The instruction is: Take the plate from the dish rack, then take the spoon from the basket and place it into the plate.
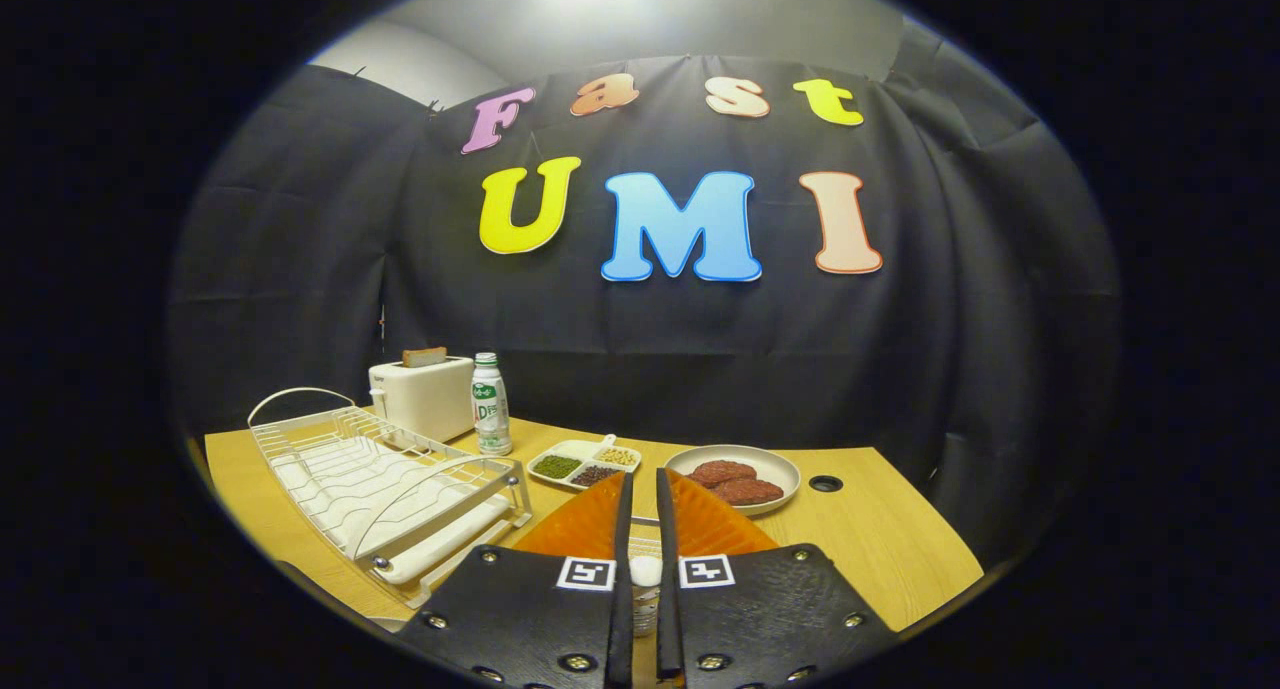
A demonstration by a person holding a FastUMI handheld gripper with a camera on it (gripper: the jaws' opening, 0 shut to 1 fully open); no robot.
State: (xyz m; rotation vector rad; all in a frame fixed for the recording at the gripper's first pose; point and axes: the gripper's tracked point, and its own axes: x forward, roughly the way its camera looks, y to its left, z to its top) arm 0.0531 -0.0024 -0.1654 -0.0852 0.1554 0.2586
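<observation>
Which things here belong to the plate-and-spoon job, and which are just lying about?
Job: dish rack; orange plate, seen on either side of the claw's nearly closed fingers, though the grip is unclear.
Lying about: toaster; bottle; divided dish of beans; plate of meat patties.

Lit from a bright ceiling glare above, sharp at centre, bowed by fisheye distortion and dimming toward the edges.

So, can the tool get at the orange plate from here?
Probably yes: the orange plate lies just ahead of the tool, nothing between; its fingers stand close together around something white I can't identify.
</observation>
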